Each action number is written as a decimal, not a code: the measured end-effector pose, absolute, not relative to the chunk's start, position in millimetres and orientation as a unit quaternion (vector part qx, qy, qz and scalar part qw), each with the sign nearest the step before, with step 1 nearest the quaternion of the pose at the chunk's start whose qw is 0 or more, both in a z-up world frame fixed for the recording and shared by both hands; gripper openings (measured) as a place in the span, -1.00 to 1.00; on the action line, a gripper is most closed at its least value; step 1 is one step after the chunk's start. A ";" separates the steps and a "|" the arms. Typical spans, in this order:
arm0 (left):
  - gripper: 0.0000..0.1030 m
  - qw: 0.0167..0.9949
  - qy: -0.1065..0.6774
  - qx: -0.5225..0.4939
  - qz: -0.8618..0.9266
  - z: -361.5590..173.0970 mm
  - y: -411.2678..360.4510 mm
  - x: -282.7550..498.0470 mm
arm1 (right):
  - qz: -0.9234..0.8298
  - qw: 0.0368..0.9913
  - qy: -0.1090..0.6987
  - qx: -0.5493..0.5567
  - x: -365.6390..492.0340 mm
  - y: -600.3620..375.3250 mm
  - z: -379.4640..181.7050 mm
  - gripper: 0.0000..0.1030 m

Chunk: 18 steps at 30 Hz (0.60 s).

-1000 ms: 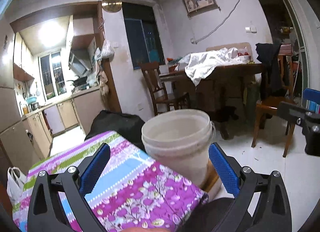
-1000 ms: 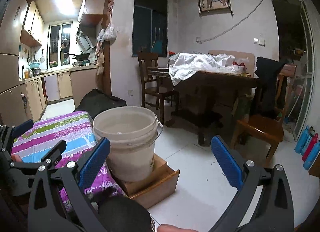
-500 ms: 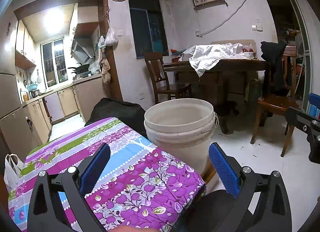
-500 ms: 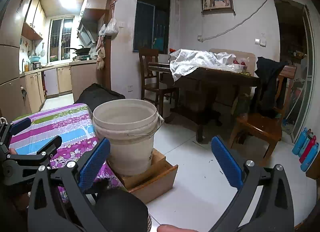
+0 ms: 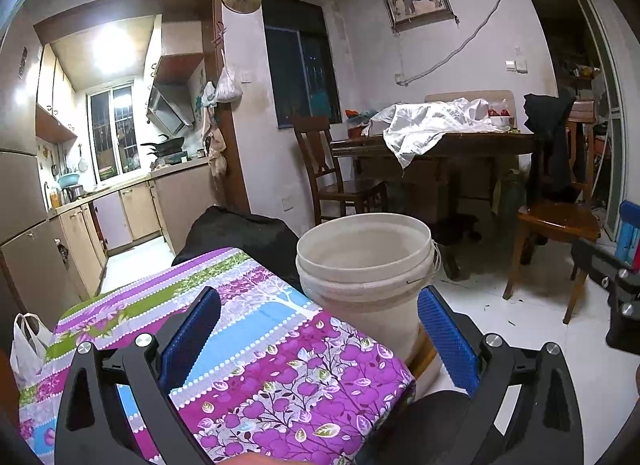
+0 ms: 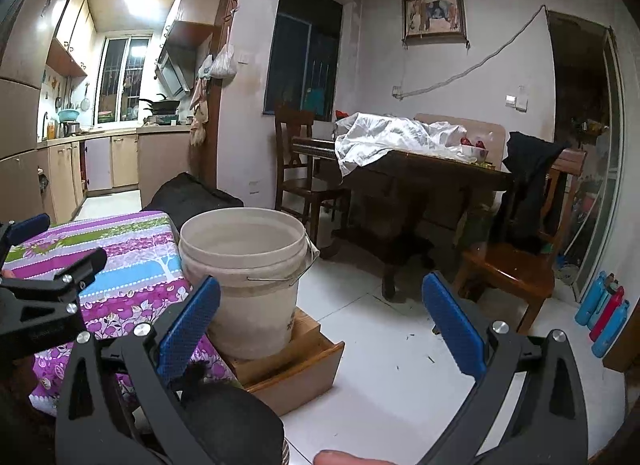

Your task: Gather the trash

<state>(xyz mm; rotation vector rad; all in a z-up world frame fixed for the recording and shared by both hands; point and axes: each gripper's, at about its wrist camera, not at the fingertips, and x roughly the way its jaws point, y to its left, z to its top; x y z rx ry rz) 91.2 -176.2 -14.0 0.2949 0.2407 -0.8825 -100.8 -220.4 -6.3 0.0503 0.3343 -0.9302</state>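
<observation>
One floral cloth (image 5: 248, 345) beside bucket (image 5: 366, 265), tiled floor (image 6: 400, 345).

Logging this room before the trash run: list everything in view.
bucket: one, off-white, upright on the wooden drawer, beside the cloth
floral cloth: one, purple and blue, over a low surface
black bag: one, behind the cloth
dining table: one, dark wood, with white sheet
chairs: two seen, wooden
bottles: several, blue and red, floor at right
left gripper: open, empty
right gripper: open, empty
</observation>
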 end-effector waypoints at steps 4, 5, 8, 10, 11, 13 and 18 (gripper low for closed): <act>0.90 0.888 0.120 0.128 -0.425 -13.6 -173.9 93.6 | -0.446 0.880 0.161 0.029 -101.1 -221.9 -6.6 0.89; 0.90 0.887 0.122 0.127 -0.427 -14.0 -174.1 94.2 | -0.446 0.880 0.161 0.029 -101.1 -222.2 -6.4 0.89; 0.89 0.891 0.112 0.128 -0.421 -13.9 -173.5 92.7 | -0.447 0.879 0.160 0.033 -101.4 -223.3 -6.0 0.89; 0.89 0.890 0.117 0.130 -0.422 -14.1 -174.6 93.1 | -0.448 0.879 0.160 0.035 -101.7 -225.0 -6.7 0.89; 0.89 0.888 0.125 0.130 -0.422 -14.6 -175.5 94.8 | -0.448 0.879 0.160 0.036 -101.3 -225.5 -7.4 0.89; 0.89 0.886 0.139 0.131 -0.423 -15.8 -177.0 97.9 | -0.447 0.879 0.162 0.037 -100.4 -225.4 -8.7 0.89; 0.90 0.889 0.126 0.140 -0.418 -16.8 -178.0 95.0 | -0.445 0.879 0.164 0.037 -98.6 -224.7 -10.0 0.89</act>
